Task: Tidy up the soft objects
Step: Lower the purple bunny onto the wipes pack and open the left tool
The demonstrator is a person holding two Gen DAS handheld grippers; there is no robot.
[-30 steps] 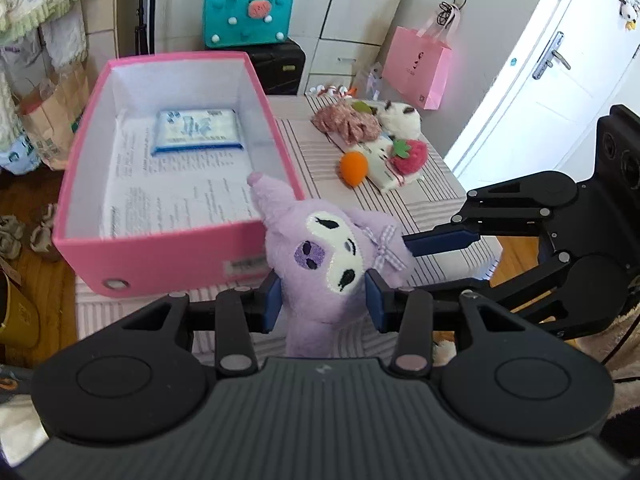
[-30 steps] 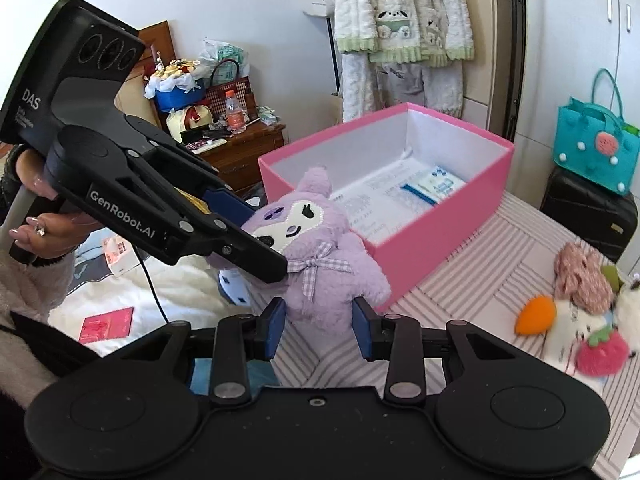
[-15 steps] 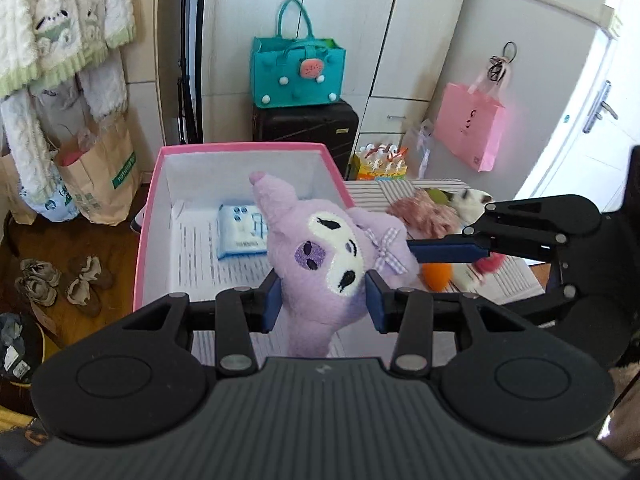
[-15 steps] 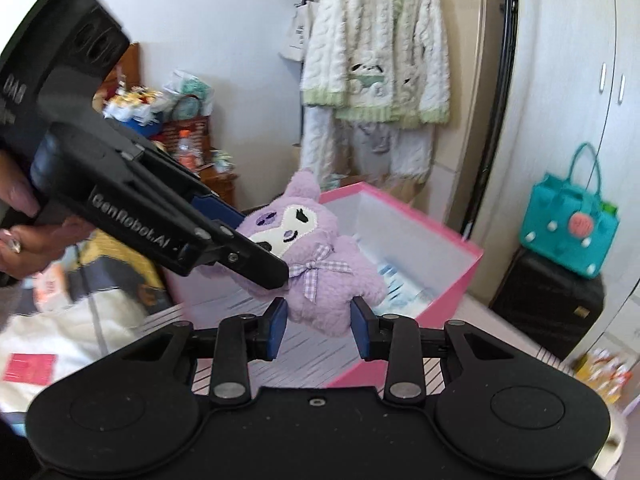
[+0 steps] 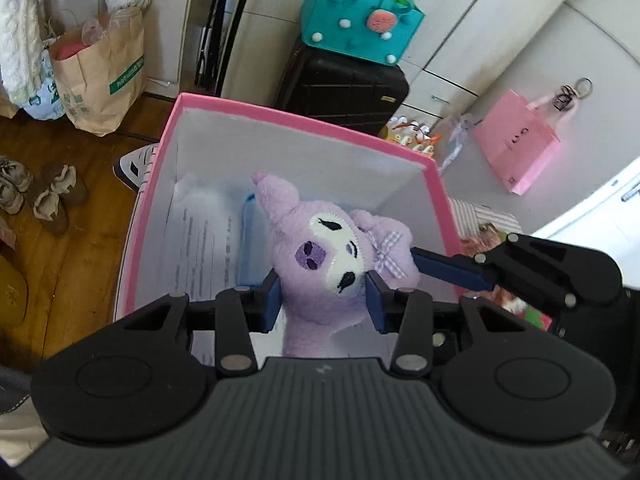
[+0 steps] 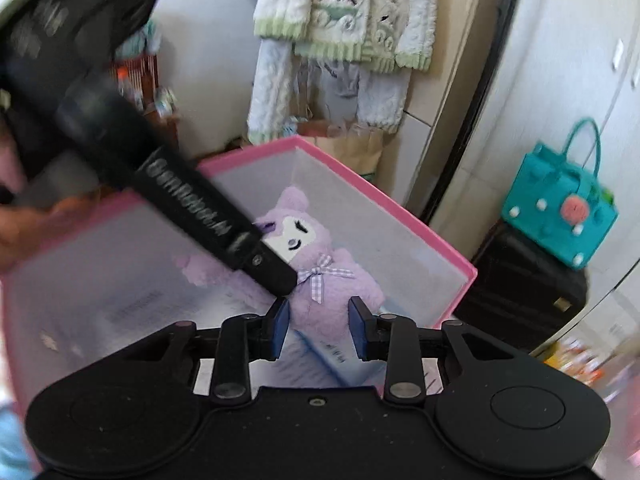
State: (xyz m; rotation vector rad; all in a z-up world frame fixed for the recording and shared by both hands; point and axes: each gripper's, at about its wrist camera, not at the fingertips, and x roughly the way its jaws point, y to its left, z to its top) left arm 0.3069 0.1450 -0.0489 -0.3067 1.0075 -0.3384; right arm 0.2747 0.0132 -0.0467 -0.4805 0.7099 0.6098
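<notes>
Pink box (image 5: 436, 200) below; both claws clamp purple plush (image 5: 320, 264).

Counts by kind, across both wrist views

One purple plush toy (image 5: 320, 264), one pink box (image 5: 304, 120), one teal handbag (image 5: 360, 20), one black suitcase (image 5: 340, 88) at upper centre of the left view; one pink paper bag (image 5: 516, 144) upper right, one brown paper bag (image 5: 100, 72) upper left, two pairs of shoes (image 5: 40, 196) at left (partly cut off); two grippers, left gripper (image 5: 322, 300) and right gripper (image 6: 318, 326)
</notes>
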